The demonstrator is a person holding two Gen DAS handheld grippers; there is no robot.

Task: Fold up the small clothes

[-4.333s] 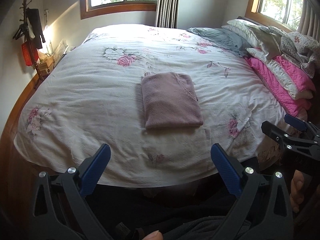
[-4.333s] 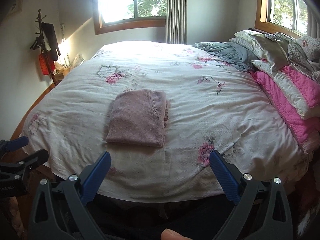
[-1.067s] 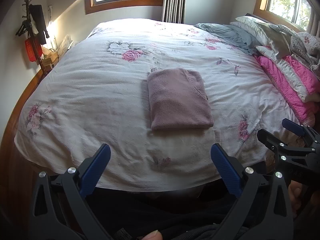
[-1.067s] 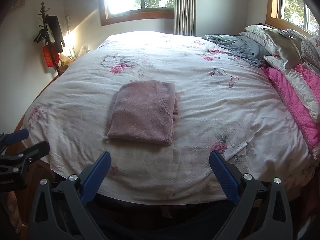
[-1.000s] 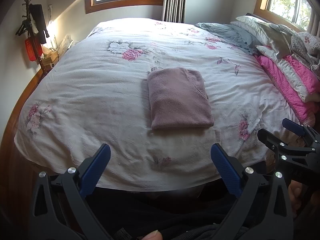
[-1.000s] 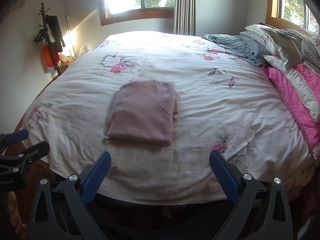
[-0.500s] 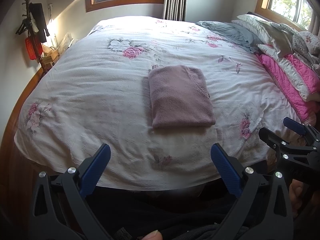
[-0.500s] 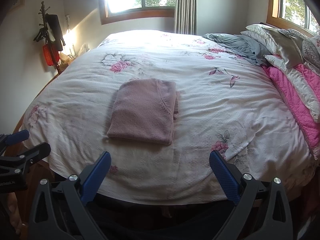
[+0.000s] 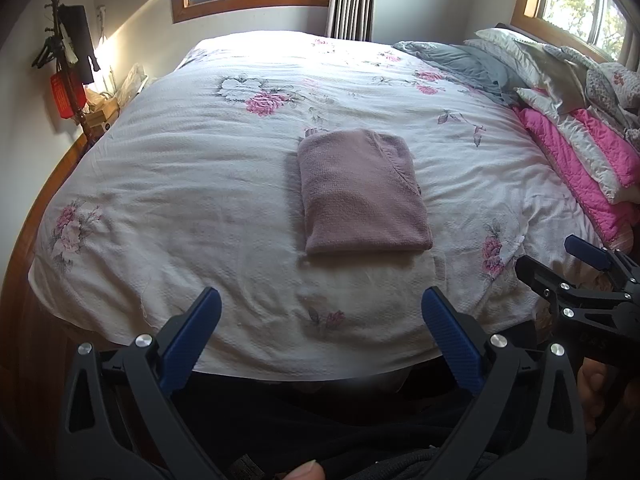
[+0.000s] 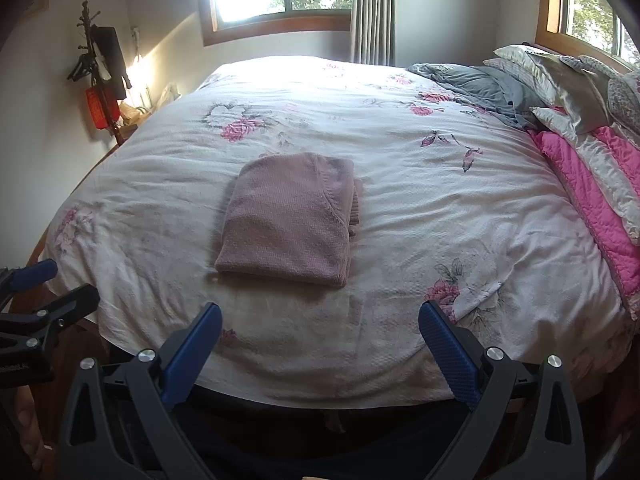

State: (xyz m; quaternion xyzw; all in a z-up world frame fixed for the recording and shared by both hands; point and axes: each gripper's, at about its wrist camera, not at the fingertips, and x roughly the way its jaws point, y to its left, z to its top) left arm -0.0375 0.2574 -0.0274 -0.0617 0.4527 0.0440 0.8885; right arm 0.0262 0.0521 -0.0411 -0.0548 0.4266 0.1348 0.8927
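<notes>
Folded mauve sweater (image 9: 362,192) lying flat on the bed (image 9: 208,184), roughly mid-bed toward the near edge, on the white flowered cover; same sweater (image 10: 290,220) seen from the right wrist view, neat rectangle with stacked layer edges showing along its right side. Left gripper (image 9: 318,334) held back off the near edge of the bed, fingers (image 9: 192,336) wide apart, nothing between them. Right gripper (image 10: 318,336) likewise pulled back, fingers (image 10: 450,354) spread wide and empty; also visible from the side at the right edge of the left wrist view. Both well apart from the sweater, no contact. Pile of pillows (image 9: 560,80) and pink quilt (image 9: 580,168) at the right end of the bed, grey blanket (image 10: 484,88) bunched near them, coat rack (image 9: 66,60) by the left wall. Step in hand, by judgement: fold looks complete, tidy and squared, so probably end of this item or a pause before the next. No other small garment in view to fold. Next move likely either leaving the sweater as is, or reaching forward and low to pinch an edge if a final half-fold or a shift aside is wanted; would call for both grippers coming in over the near edge and closing on the knit layers without dragging the cover.
</notes>
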